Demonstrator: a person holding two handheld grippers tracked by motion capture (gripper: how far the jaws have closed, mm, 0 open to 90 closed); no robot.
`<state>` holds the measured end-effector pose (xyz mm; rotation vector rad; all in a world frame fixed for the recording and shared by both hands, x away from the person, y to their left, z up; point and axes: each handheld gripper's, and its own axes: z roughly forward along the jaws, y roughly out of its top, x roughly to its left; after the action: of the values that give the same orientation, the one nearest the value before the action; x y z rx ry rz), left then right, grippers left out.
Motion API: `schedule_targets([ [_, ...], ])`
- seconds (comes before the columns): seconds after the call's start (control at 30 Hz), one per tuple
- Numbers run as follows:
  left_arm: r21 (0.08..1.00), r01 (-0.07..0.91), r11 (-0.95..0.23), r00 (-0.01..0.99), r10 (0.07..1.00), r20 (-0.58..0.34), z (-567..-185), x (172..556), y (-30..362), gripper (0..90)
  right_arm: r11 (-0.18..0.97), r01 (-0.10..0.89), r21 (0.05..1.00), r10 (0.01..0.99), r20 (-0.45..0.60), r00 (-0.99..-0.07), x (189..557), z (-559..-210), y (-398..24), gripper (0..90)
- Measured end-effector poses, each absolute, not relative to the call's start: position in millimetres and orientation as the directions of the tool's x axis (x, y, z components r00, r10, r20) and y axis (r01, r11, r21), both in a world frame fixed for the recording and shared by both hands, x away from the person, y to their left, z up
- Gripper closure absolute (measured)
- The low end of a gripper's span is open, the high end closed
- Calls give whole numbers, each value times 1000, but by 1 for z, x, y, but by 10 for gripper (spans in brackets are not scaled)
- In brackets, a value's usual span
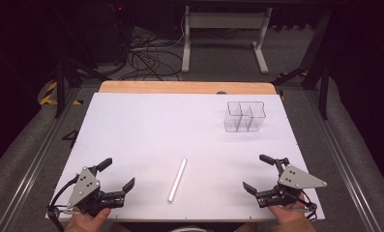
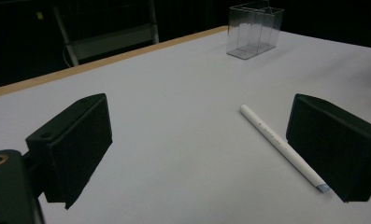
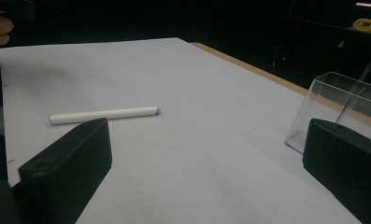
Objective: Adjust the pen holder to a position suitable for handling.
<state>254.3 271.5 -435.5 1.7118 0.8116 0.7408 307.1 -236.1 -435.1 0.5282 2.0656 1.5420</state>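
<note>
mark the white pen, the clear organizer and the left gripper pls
white pen (image 1: 177, 181): high view, middle of its barrel.
clear organizer (image 1: 245, 117): high view, a centre divider wall.
left gripper (image 1: 118, 174): high view, midway between its open fingertips.

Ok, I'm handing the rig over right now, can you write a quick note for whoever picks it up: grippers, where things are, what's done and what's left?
Left gripper: open, holding nothing, at the near left corner of the table.
Right gripper: open, holding nothing, at the near right corner.
White pen: lies flat on the table near its front edge, between the two grippers and touching neither.
Clear organiser: stands upright at the far right of the table; its compartments look empty.
Done: nothing as yet; the pen is untouched.
Left: probably pick up the pen and drop it into a compartment of the organiser.
</note>
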Motion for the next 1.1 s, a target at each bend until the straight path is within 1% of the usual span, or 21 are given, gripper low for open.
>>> schedule_targets([
  [0.03, 960, 156, -233, 575, 811, 104, -435, 254, 271, 81, 282, 8, 959, 583, -165, -796, 307, -435, -236, 19],
  [0.1, 960, 153, -235, 575, 811, 107, -436, 254, 270, 84, 284, 7, 959, 584, -168, -794, 306, -434, -237, 18],
  [0.37, 961, 159, -227, 578, 811, 96, -435, 253, 271, 86, 294, 11, 956, 583, -170, -795, 306, -433, -236, 30],
  [0.43, 962, 164, -218, 580, 810, 85, -435, 253, 271, 88, 289, 17, 957, 582, -161, -797, 305, -432, -236, 45],
  [0.47, 963, 168, -211, 584, 809, 75, -435, 253, 272, 90, 292, 24, 956, 579, -157, -800, 305, -431, -236, 66],
  [0.6, 963, 171, -209, 583, 809, 72, -435, 253, 272, 92, 285, 36, 958, 576, -142, -805, 305, -429, -237, 98],
  [0.77, 960, 164, -228, 578, 811, 94, -435, 253, 271, 97, 293, 34, 955, 577, -148, -803, 305, -429, -237, 107],
  [1.1, 959, 163, -230, 580, 809, 95, -435, 253, 271, 99, 301, 33, 953, 582, -157, -798, 306, -427, -237, 115],
])
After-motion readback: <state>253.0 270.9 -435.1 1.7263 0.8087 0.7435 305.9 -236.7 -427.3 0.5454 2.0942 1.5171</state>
